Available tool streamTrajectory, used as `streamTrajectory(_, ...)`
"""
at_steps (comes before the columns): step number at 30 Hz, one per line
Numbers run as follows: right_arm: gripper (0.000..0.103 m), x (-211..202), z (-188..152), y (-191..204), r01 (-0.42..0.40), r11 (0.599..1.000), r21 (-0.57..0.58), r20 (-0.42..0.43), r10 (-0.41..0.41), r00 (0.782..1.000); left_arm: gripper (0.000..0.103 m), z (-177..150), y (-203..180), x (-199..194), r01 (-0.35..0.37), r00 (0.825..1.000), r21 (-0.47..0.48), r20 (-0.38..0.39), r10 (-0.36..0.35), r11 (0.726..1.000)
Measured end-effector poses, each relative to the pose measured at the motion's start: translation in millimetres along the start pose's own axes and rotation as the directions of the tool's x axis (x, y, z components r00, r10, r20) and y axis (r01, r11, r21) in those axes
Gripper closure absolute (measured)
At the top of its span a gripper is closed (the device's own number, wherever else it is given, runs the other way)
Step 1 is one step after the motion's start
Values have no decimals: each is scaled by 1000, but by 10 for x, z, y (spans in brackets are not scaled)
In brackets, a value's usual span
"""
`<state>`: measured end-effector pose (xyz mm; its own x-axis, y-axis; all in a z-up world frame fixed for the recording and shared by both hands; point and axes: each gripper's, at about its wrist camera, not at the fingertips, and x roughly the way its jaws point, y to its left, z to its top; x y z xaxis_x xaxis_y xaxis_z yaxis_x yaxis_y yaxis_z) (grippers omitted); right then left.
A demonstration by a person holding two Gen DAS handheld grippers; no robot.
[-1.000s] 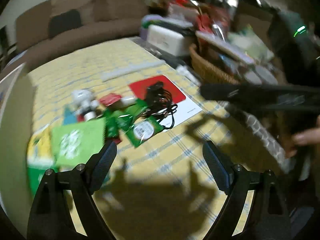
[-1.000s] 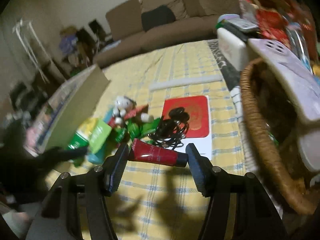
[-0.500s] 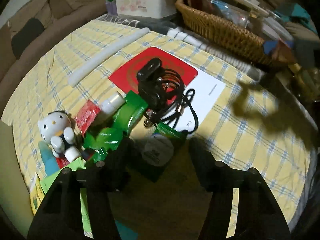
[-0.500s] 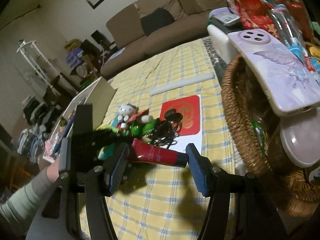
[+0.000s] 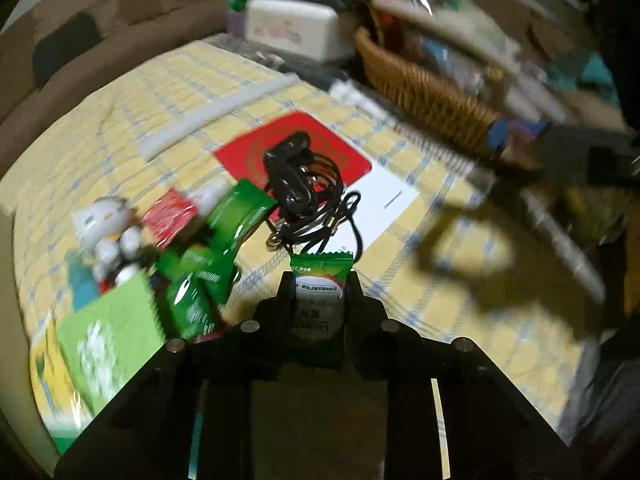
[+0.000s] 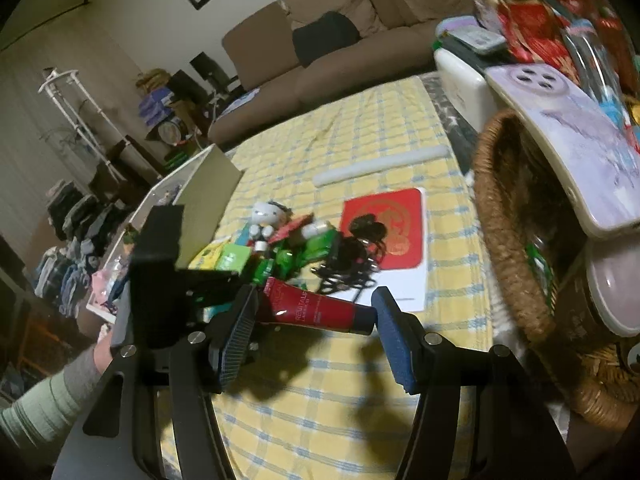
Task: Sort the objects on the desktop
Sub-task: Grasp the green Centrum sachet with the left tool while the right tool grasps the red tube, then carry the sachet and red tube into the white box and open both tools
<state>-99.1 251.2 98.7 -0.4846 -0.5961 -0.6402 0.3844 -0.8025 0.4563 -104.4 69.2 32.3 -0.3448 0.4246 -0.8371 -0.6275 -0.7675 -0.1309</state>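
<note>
My left gripper points down at the yellow checked tablecloth. Its jaws are closing, and the pads press on a green sachet with a round white label. My right gripper hovers over the near part of the table, shut on a red tube with a black cap that lies crosswise between its pads. Ahead lie a pile of green packets, a white cat figure, a coiled black cable and a red card on white paper.
A wicker basket full of things stands at the right, with a white box behind it. A white stick lies farther back. An open cardboard box stands at the left. A sleeve shows at the lower left.
My left gripper came down toward the pile and its jaws narrowed onto the green sachet. The right gripper kept the red tube and barely moved.
</note>
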Motion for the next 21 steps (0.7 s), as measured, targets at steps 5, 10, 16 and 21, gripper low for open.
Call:
streamTrajectory(5, 42, -23, 97, 483, -37, 996, -75, 26, 39, 999, 81, -95, 133, -874, 45, 992, -88, 121, -34, 995)
streamTrajectory(10, 42, 274, 410, 1327, -116, 976, -184, -17, 114, 993, 81, -216, 849, -1866, -33, 981, -181, 182, 67, 983)
streamTrajectory(16, 42, 1126, 1038, 2390, -233, 945, -232, -123, 209, 970, 81, -539, 2258, -2497, -156, 964, -400, 140, 228, 903)
streamTrajectory(21, 42, 2148, 1486, 3155, -291, 939, -185, -216, 250, 944, 81, -830, 3484, -2623, -202, 946, -593, 86, 312, 779)
